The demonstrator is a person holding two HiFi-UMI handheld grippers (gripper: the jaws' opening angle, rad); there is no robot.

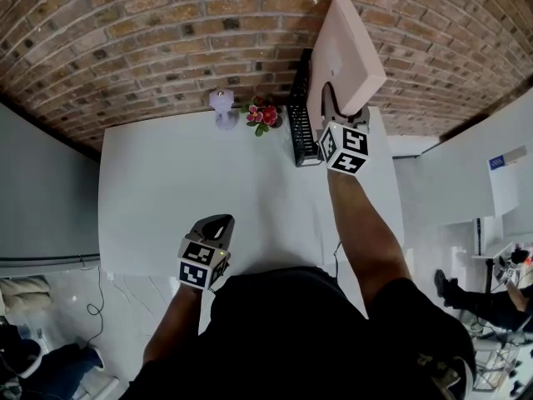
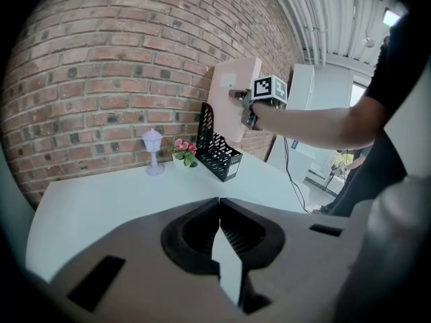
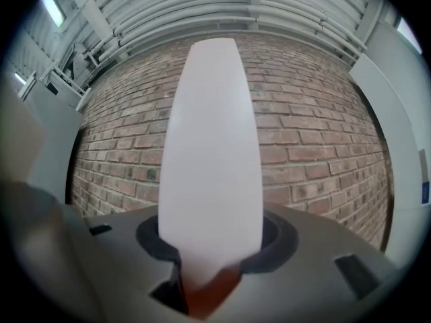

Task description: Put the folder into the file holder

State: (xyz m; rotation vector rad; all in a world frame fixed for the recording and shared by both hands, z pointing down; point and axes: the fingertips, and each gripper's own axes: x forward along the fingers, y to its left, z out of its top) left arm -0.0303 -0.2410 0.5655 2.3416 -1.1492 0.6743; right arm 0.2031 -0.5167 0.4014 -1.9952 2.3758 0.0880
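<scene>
My right gripper (image 1: 341,100) holds a thick pale pink folder (image 1: 346,52) upright by its near edge, with the jaws shut on it. The folder (image 3: 210,167) fills the gap between the jaws in the right gripper view. It stands over the black mesh file holder (image 1: 301,132) at the back of the white table (image 1: 166,190). In the left gripper view the folder (image 2: 232,96) has its lower end at the file holder (image 2: 219,152), by the holder's tall back. My left gripper (image 1: 218,227) rests low over the table's front edge, shut and empty (image 2: 219,210).
A small lilac lamp (image 1: 221,107) and a pot of pink flowers (image 1: 262,115) stand left of the file holder against the brick wall (image 1: 125,40). The table's right edge runs close by the holder. A white cabinet (image 2: 323,93) stands beyond it.
</scene>
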